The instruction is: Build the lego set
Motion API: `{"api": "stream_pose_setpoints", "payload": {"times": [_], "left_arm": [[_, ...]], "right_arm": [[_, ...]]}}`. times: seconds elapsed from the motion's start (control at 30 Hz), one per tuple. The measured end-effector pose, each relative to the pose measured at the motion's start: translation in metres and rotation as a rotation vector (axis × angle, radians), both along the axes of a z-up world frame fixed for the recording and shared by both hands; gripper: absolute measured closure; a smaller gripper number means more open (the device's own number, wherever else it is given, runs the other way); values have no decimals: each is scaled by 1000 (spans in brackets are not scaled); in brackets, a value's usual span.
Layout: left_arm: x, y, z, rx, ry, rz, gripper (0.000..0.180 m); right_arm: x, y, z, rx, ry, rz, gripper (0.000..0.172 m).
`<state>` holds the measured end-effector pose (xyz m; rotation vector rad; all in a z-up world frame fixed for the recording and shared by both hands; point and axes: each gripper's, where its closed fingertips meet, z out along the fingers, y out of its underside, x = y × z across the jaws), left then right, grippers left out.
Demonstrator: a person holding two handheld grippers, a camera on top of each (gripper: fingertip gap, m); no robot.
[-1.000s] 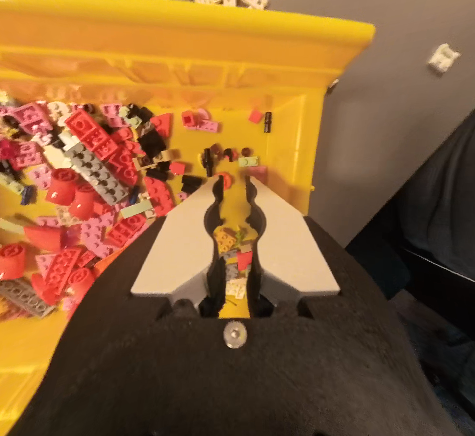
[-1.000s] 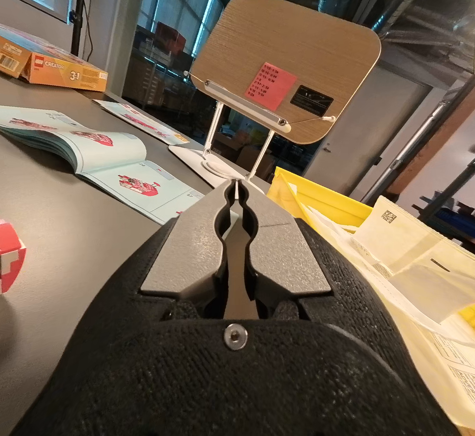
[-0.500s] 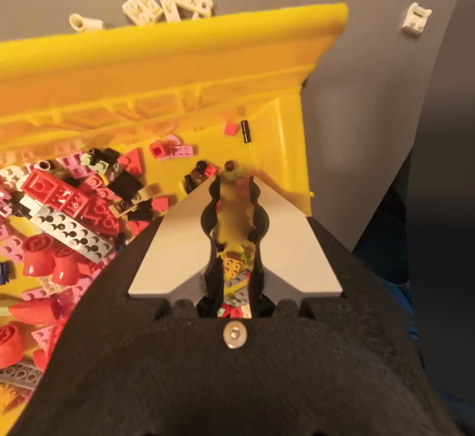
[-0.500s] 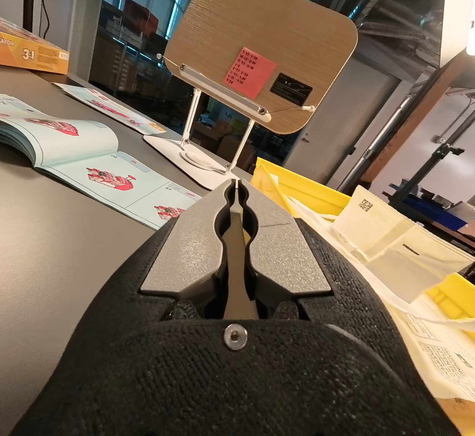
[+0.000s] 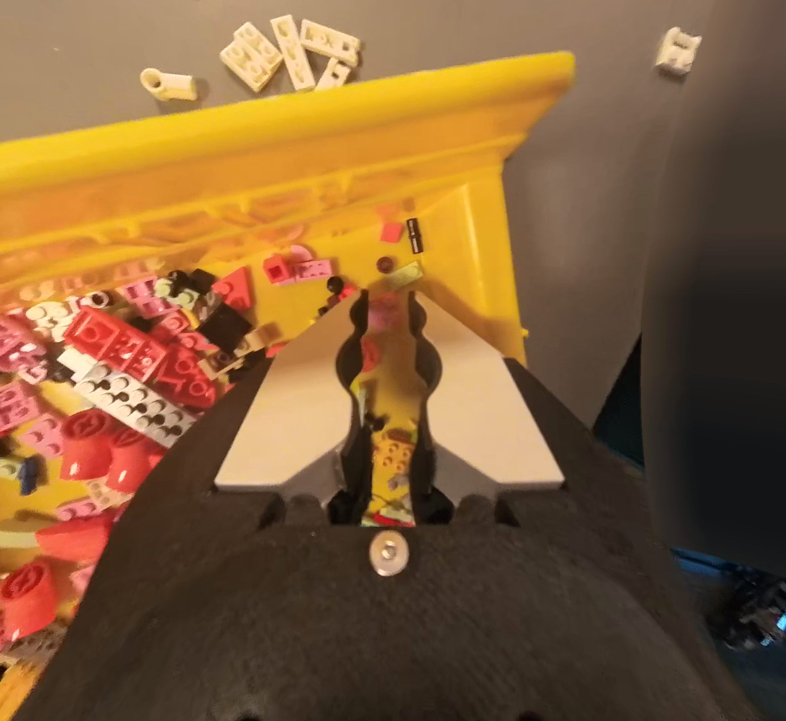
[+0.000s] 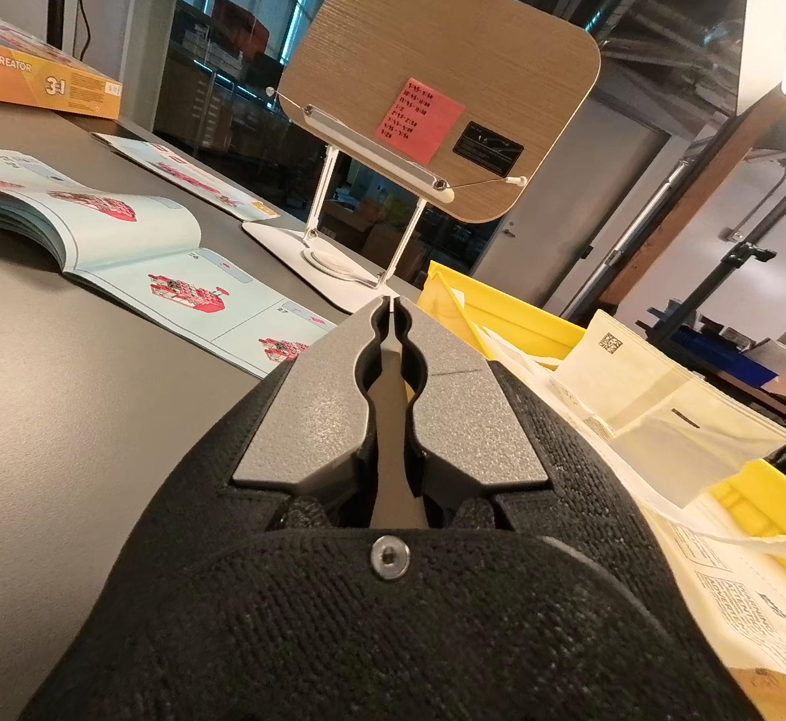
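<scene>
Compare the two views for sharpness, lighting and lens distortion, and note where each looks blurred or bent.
Left wrist view: warm, dim light; motion blur smears the red and pink toy bricks and the yellow plastic bin. Right wrist view: sharper and brighter, daylight on the grey tabletop; the wide lens bends the open instruction booklet and the wooden book stand.

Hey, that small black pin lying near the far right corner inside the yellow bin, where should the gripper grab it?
Probably across the middle of the black pin, coming straight down from above. It lies flat and alone on the yellow bin floor, long axis pointing away, so pads close on its long sides.
</scene>
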<state>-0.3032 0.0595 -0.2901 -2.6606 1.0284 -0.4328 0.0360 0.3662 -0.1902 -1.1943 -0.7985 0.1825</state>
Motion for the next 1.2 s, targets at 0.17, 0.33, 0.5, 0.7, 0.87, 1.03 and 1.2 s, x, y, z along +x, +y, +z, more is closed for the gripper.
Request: {"api": "stream_pose_setpoints", "payload": {"times": [0.17,0.33,0.5,0.7,0.87,1.03,1.2], "left_arm": [[6,3,-1,38,10,-61,158],[5,12,-3,67,53,-55,159],[-11,20,-3,95,98,14,160],[-6,16,3,110,30,-29,160],[4,12,5,135,21,-166,164],[-2,12,0,102,39,-153,165],[-5,10,-4,76,70,-163,168]], "right_arm": [[-1,-1,0,-1,1,7,172],[-2,-1,0,-1,2,14,172],[-2,-1,0,-1,4,16,172],[-3,-2,0,-2,6,25,172],[-4,-3,0,-3,4,29,172],[-4,-4,0,-4,8,38,172],[-6,-5,0,-6,9,47,172]]}}
